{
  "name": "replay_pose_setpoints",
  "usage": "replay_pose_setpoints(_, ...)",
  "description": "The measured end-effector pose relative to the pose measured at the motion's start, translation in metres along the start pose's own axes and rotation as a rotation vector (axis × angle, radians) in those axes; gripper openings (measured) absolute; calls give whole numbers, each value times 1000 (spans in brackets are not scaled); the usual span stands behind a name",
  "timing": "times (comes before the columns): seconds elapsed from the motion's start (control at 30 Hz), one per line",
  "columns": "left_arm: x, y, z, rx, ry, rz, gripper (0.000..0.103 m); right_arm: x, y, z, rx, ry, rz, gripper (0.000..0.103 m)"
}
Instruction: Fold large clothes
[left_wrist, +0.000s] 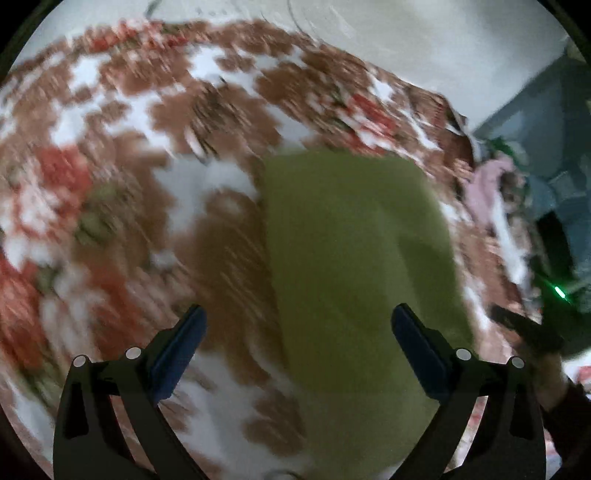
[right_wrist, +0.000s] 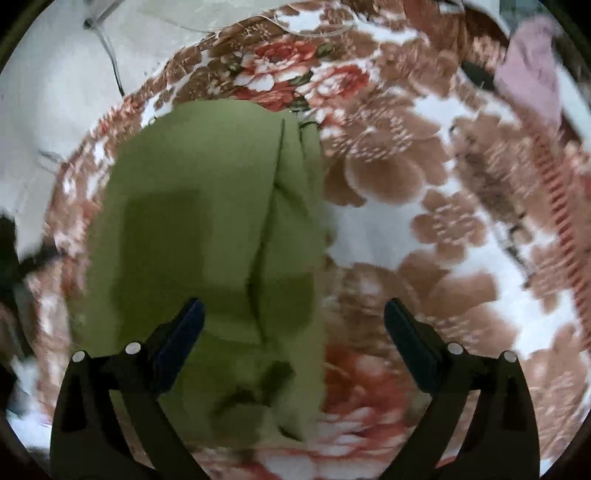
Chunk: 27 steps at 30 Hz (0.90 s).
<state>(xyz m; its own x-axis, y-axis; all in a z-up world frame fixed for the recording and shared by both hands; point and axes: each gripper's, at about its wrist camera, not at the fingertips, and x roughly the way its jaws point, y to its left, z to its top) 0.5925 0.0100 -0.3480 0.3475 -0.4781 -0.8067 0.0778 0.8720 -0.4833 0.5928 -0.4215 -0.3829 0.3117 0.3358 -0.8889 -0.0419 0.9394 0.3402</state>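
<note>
The folded garment (left_wrist: 354, 266) (right_wrist: 207, 240) is laid on the floral bedspread (left_wrist: 129, 166) (right_wrist: 424, 221), with a crumpled cloth (right_wrist: 532, 70) at its far right edge.

Left wrist view: flowered bedspread (left_wrist: 122, 177) smeared by motion blur, pattern unreadable toward 9 o'clock. Green garment (left_wrist: 354, 258) runs off frame at 6 o'clock, near end unseen. Pink cloth (left_wrist: 487, 184) at 3 o'clock blurred, shape unclear. Dark object with green light (left_wrist: 559, 293) at 4 o'clock unidentifiable.

Right wrist view: green garment near end blurred, creases indistinct. Pink cloth (right_wrist: 532, 70) cut by rim at 1 o'clock.
</note>
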Motion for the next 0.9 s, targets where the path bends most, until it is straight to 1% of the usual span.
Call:
replay_pose_setpoints(0.1, 24, -4, -18, -1, 65, -42, 98, 31, 2, 14, 6, 88, 67, 97)
replay_pose_setpoints(0.17, 48, -4, -27, -8, 132, -68, 98, 46, 7, 17, -12, 112, 61, 97)
replay_pose_setpoints(0.23, 62, -4, -33, 0, 152, -69, 98, 63, 8, 21, -11, 144, 71, 97)
replay_pose_setpoints(0.33, 75, -1, -33, -37, 147, -147, 98, 86, 11, 26, 2, 197, 117, 97)
replay_pose_setpoints(0.37, 80, -2, -29, -46, 148, -183, 97, 92, 13, 28, 6, 214, 131, 97)
replay_pose_setpoints(0.4, 83, -4, -26, -43, 150, -196, 98, 97, 16, 30, 7, 222, 144, 98)
replay_pose_setpoints(0.47, 96, -7, -22, -22, 173, -184, 99, 106, 22, 35, -3, 236, 175, 98)
replay_pose_setpoints(0.5, 106, -7, -20, -22, 201, -181, 99, 111, 23, 36, -10, 246, 184, 98)
replay_pose_setpoints(0.57, 116, -9, -18, -38, 238, -206, 96, 113, 25, 36, -12, 261, 199, 98)
replay_pose_setpoints(0.6, 117, -14, -17, -21, 244, -209, 95, 111, 27, 37, -18, 266, 222, 92)
replay_pose_setpoints(0.63, 115, -22, -16, 14, 238, -194, 87, 103, 30, 38, -30, 266, 240, 76)
replay_pose_setpoints(0.67, 110, -29, -16, 46, 232, -185, 76, 95, 33, 38, -41, 261, 243, 69)
replay_pose_setpoints(0.7, 103, -36, -16, 78, 218, -187, 72, 87, 36, 38, -60, 260, 255, 61)
replay_pose_setpoints(0.73, 96, -38, -14, 88, 204, -201, 64, 83, 39, 37, -74, 263, 263, 55)
replay_pose_setpoints(0.77, 92, -40, -14, 86, 193, -221, 61, 81, 41, 36, -87, 268, 265, 54)
replay_pose_setpoints(0.8, 90, -40, -15, 79, 185, -236, 61, 80, 43, 35, -95, 274, 264, 54)
replay_pose_setpoints(0.83, 93, -37, -17, 71, 186, -235, 64, 82, 45, 35, -99, 279, 266, 55)
replay_pose_setpoints(0.87, 100, -33, -20, 55, 193, -226, 70, 85, 45, 35, -93, 285, 276, 56)
replay_pose_setpoints(0.9, 107, -27, -22, 40, 198, -216, 74, 88, 45, 35, -80, 290, 291, 63)
